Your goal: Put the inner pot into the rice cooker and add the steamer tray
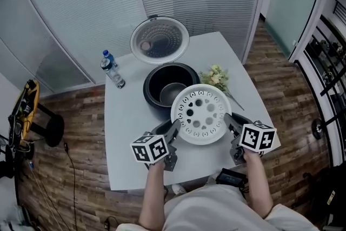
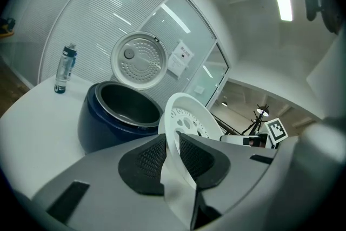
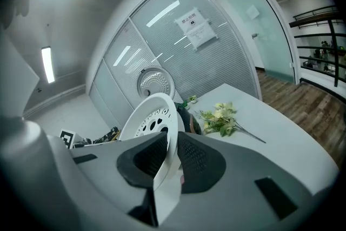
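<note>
With the pot (image 1: 173, 90) already seated in the cooker (image 1: 153, 96) just beyond, the tray (image 1: 199, 114) is pinched at opposite rims between the left hand-held gripper (image 1: 174, 130) and the right hand-held gripper (image 1: 232, 123), not yet lowered in.

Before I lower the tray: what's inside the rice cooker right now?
The inner pot sits inside the rice cooker, its grey floor bare where visible. The steamer tray, held above, covers the opening's near right part, so that portion is unseen.
</note>
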A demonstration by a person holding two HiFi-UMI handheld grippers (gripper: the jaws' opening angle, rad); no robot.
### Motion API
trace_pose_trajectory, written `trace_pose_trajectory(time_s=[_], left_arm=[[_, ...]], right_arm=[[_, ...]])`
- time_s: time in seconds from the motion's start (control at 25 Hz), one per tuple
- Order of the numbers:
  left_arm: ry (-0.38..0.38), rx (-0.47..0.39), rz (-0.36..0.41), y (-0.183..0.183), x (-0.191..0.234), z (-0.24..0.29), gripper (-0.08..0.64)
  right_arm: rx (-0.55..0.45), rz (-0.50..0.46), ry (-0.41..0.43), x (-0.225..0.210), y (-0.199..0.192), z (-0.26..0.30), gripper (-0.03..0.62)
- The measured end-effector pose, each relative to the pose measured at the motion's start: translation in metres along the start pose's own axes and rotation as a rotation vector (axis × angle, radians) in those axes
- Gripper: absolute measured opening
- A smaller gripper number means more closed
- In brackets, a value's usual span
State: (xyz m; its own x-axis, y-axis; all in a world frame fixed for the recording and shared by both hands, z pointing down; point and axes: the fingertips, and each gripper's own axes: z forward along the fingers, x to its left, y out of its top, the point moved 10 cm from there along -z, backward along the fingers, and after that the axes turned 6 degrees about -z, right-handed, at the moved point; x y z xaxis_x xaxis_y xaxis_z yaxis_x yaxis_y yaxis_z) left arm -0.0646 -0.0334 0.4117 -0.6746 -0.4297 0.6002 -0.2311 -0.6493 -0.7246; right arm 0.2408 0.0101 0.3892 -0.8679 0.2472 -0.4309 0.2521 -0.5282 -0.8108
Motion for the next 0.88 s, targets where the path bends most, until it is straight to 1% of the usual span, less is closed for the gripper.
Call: trace_pose_trajectory(time_s=[0.32, 0.56, 0.72, 0.88], left_arm=[[0.071, -0.082, -0.012, 0.018, 0.013, -0.026, 0.078], [0.128, -0.137, -0.029, 0.011, 0.009, -0.031, 0.075], [0.147, -0.162, -0.038, 0.012, 0.011, -0.032, 0.074], [0.166, -0.208, -0.036, 0.010, 0.005, -0.033, 0.071]], right_arm=[[0.014, -0.046, 0.091, 0.021, 0.017, 0.035, 0.074], [0.024, -0.104, 0.150, 0.018, 0.020, 0.043, 0.074], [0.026, -0.127, 0.185, 0.017, 0.025, 0.051, 0.074], [0.018, -0.157, 0.221, 0.015, 0.030, 0.050, 0.075]])
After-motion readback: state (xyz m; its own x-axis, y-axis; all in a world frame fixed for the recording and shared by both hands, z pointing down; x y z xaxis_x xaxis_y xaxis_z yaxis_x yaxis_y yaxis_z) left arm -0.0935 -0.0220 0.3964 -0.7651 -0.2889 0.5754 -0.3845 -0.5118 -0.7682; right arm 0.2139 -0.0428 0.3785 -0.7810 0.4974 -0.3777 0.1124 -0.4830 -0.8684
